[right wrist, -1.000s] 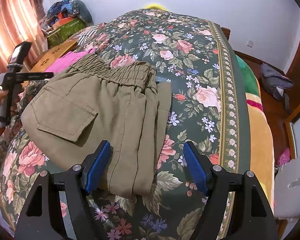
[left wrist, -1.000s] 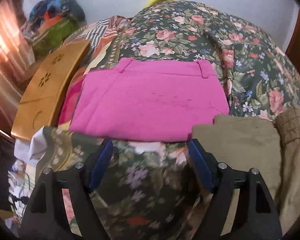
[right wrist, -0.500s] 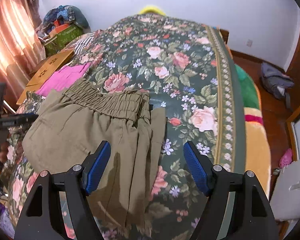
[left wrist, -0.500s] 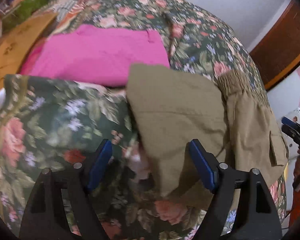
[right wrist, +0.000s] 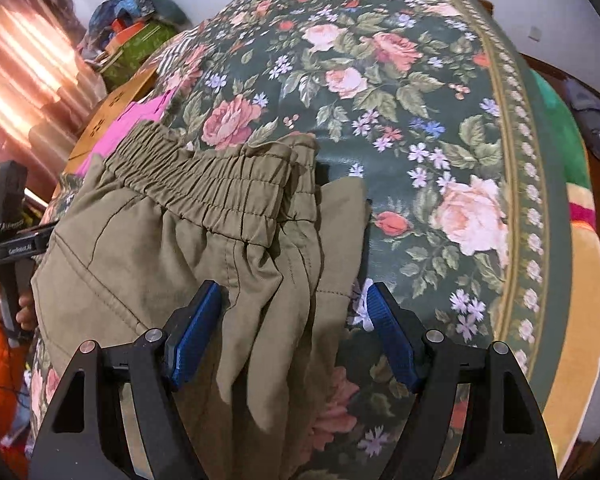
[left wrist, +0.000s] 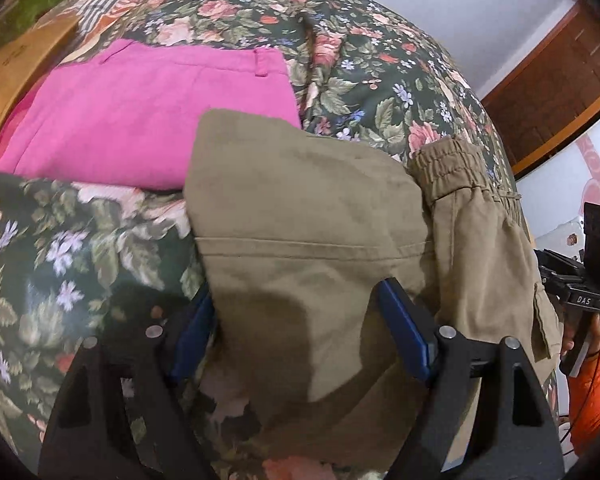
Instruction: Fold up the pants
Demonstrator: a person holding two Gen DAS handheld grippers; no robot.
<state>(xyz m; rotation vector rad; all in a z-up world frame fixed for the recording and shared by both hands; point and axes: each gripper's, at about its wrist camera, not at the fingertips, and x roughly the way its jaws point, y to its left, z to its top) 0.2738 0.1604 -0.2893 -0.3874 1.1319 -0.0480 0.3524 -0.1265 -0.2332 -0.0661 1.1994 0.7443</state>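
Nearest to me in the left wrist view, my left hand-held gripper (left wrist: 300,332) stands wide, its blue pads (left wrist: 402,330) on either side of a folded-over panel of the olive pants (left wrist: 300,216); the cloth passes between the pads, and I cannot tell whether either pad presses on it. In the right wrist view, my right hand-held gripper (right wrist: 292,332) is also spread wide, straddling the bunched side of the same pants (right wrist: 188,256), the left pad (right wrist: 192,336) close against the cloth and the right pad just off its edge over the bedspread.

The pants lie on the bed (right wrist: 440,120), on a dark floral bedspread, with the gathered elastic waistband (right wrist: 212,184) running across beyond the right pads. A patch pocket shows on the fabric at the right edge of the left view.

Just beyond the olive panel, touching its far corner, a pink folded garment (left wrist: 140,112) lies flat. Past that, at the bed's left edge, sits a wooden board (left wrist: 8,68), and farther back a heap of colourful bundles (right wrist: 136,28) against the wall.
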